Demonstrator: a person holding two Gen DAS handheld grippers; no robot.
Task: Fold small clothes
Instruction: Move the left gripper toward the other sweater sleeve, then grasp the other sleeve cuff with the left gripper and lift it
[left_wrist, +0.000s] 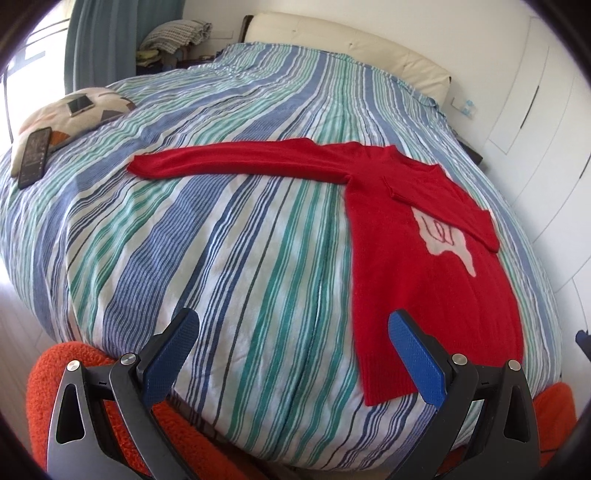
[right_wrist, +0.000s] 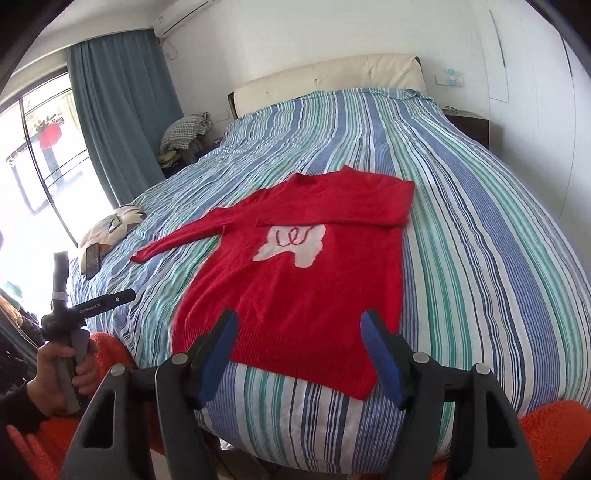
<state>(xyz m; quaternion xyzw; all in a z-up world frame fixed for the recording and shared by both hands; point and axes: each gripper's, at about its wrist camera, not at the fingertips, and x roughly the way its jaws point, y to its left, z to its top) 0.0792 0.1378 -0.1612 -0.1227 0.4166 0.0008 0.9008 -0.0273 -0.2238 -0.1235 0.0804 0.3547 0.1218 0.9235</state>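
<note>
sweater (right_wrist: 295, 280) lies flat on the striped bed (right_wrist: 480, 258), one sleeve folded across its chest, partly covering the pale patch; left claw (left_wrist: 293, 328) and right claw (right_wrist: 297, 330) gape wide, holding nothing.

The left gripper (left_wrist: 293, 328) has two black, triangular-cutout arms, each ending in a blue textured pad (left_wrist: 173, 354); round silver screws (left_wrist: 128, 359) sit at the pivots. The right gripper (right_wrist: 299, 345) is the same build: black frame, blue pads (right_wrist: 380, 358), silver screws (right_wrist: 420, 357). At 9 o'clock in the right view, a bare-skinned hand (right_wrist: 62, 384) with a dark sleeve (right_wrist: 18, 406) wraps a grey-black handle (right_wrist: 61, 280) marked "GenRobot.AI" in white.
</note>
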